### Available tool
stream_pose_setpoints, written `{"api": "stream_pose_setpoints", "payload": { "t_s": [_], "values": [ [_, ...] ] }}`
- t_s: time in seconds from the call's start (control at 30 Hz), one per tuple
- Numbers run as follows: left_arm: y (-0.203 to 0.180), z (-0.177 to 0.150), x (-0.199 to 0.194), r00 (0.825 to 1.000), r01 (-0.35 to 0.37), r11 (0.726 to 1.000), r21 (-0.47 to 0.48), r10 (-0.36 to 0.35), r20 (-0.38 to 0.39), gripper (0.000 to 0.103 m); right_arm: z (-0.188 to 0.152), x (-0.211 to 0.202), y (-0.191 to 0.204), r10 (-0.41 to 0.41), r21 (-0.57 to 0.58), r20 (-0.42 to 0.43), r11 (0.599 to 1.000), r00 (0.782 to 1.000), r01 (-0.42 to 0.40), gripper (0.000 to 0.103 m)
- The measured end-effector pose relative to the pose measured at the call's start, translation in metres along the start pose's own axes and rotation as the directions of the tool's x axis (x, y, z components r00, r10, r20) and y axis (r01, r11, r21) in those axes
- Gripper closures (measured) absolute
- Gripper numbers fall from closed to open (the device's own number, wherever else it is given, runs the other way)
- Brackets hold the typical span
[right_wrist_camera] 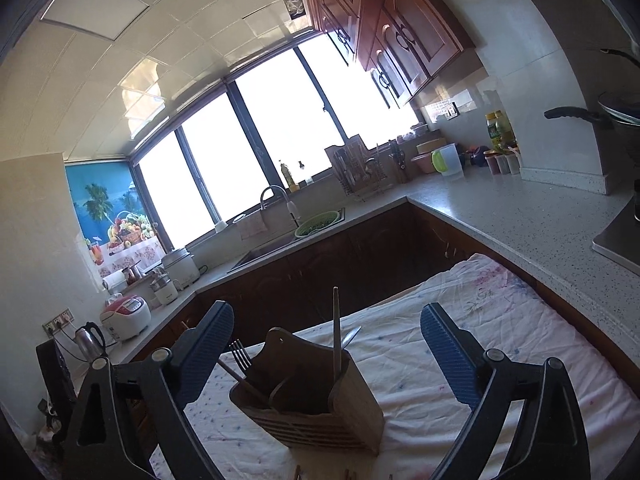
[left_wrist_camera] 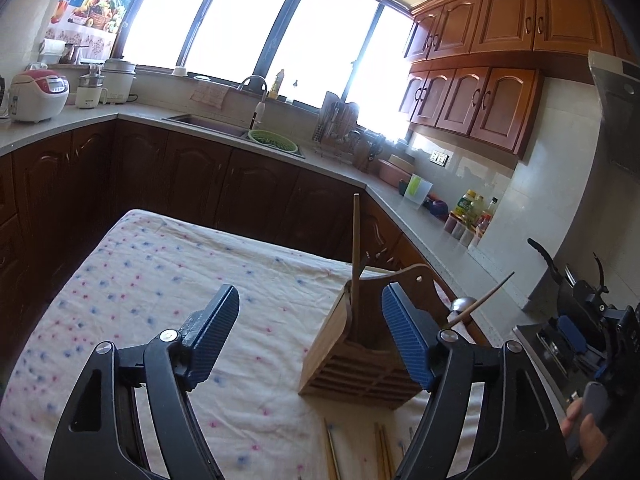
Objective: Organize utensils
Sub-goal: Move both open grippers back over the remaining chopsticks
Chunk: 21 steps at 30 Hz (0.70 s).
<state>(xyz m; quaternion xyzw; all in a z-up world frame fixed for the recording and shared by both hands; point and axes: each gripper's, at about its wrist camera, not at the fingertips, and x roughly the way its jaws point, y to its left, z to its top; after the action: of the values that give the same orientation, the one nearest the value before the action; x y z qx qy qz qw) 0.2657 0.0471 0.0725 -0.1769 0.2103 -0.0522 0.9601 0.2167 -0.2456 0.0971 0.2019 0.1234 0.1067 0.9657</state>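
Counter point(left_wrist_camera: 152, 264) under a white cloth with pink and blue specks, filling the lower half of both views; kitchen worktop and sink behind it
Wooden utensil holder point(left_wrist_camera: 360, 356) upright on the cloth, lower centre of the left wrist view, lower centre of the right wrist view also point(right_wrist_camera: 320, 408)
Left gripper point(left_wrist_camera: 310, 332) at bottom of its own view, jaws released and spread wide, nothing between the pads; holder just behind the right-hand pad
Right gripper point(right_wrist_camera: 328, 356) at bottom of its own view, jaws likewise released and wide; holder seen between them but beyond the tips, no pad contact
Wooden chopstick point(left_wrist_camera: 355, 248) standing near-vertical in the holder; a second chopstick point(left_wrist_camera: 480, 300) leaning out toward the right of the frame
Fork point(right_wrist_camera: 240, 354) with tines up at the holder's left side, spoon point(right_wrist_camera: 350, 336) bowl showing beside the upright stick
More chopsticks point(left_wrist_camera: 356, 452) flat on the cloth at bottom edge, in front of the holder
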Motion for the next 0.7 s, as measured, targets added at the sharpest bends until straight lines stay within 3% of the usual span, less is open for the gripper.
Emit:
{"api": "stream_pose_setpoints", "payload": {
  "t_s": [0.33, 0.7],
  "values": [
    [0.013, -0.051, -0.047, 0.996, -0.033, 0.999, 0.008, 0.033, -0.084, 0.027, -0.045, -0.051, 0.000, -0.022, -0.020, -0.083, 1.000, 0.996, 0.020, 0.007],
    [0.025, -0.104, -0.073, 0.985, -0.060, 0.998, -0.001, 0.059, -0.159, 0.027, -0.103, -0.090, -0.004, -0.081, -0.091, -0.168, 0.994, 0.982, 0.067, 0.007]
  ]
}}
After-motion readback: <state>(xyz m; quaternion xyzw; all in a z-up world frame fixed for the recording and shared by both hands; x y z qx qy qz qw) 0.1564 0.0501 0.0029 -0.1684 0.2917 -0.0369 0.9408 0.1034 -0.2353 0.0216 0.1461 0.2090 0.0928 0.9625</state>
